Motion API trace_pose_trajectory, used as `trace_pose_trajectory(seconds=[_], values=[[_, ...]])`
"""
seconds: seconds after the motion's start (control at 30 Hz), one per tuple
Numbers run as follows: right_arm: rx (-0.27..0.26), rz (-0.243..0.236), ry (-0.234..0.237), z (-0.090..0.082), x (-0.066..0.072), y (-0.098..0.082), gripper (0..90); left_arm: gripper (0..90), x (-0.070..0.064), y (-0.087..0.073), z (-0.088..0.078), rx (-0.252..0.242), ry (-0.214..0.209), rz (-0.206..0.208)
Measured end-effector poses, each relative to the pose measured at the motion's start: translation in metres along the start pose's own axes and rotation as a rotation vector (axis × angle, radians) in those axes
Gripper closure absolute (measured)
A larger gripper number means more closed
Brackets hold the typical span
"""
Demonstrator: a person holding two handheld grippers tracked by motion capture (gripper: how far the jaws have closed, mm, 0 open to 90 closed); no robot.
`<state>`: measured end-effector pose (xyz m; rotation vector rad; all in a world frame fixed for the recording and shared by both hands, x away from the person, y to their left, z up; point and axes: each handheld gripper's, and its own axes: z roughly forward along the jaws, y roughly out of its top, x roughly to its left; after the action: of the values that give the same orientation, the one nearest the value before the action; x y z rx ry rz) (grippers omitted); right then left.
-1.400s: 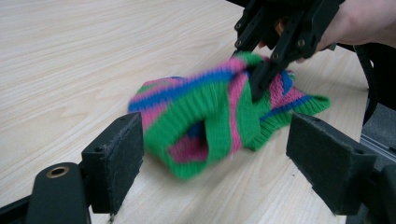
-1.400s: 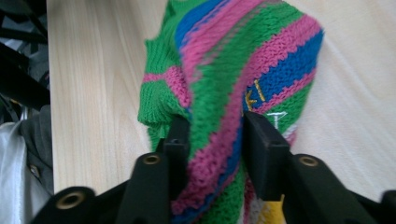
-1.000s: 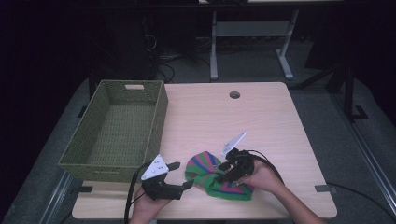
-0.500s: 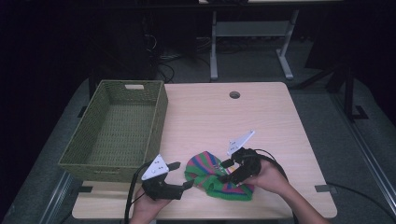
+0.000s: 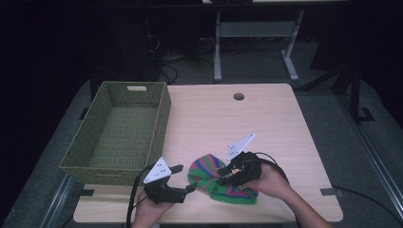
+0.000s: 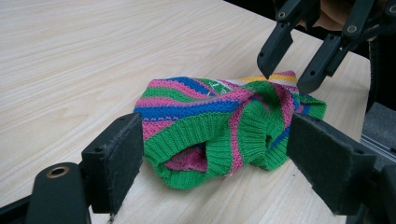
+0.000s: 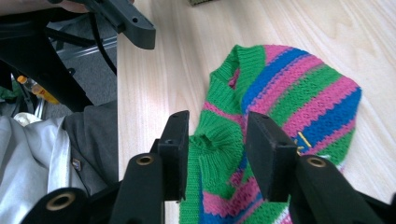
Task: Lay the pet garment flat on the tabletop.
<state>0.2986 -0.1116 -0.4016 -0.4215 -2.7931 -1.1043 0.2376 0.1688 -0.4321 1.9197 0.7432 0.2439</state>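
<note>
The left gripper (image 6: pixel 212 170) had its jaws spread around the striped knit hat (image 6: pixel 224 126). The right gripper (image 7: pixel 215 149), seen from its own camera, had just been closing its jaws over a green fold, not yet pinching it.

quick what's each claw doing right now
Left claw: open, jaws wide either side of the striped knit hat.
Right claw: jaws have just been closing over the hat's green cuff; grip cannot be told.

Bright, evenly lit table (image 5: pixel 266 123); dark, dim surroundings; sharp close-ups.

The right claw (image 5: pixel 222 173) hides part of the striped knit hat (image 5: pixel 209 178) beneath it.
</note>
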Motion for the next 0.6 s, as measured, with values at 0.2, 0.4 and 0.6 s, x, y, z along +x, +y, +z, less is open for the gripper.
trace_pose_trajectory(seconds=[0.2,0.4,0.6], values=[[0.040,-0.026,0.004,0.014,0.002,0.004,61.0,18.7,0.000,0.000,0.000,0.001,0.000,0.002],[0.078,-0.026,-0.018,0.024,-0.005,0.003,59.3,18.7,0.001,0.000,0.000,0.007,-0.002,0.003],[0.119,-0.003,-0.041,0.038,-0.014,-0.004,57.1,18.7,0.000,0.000,0.001,0.003,-0.004,0.003]])
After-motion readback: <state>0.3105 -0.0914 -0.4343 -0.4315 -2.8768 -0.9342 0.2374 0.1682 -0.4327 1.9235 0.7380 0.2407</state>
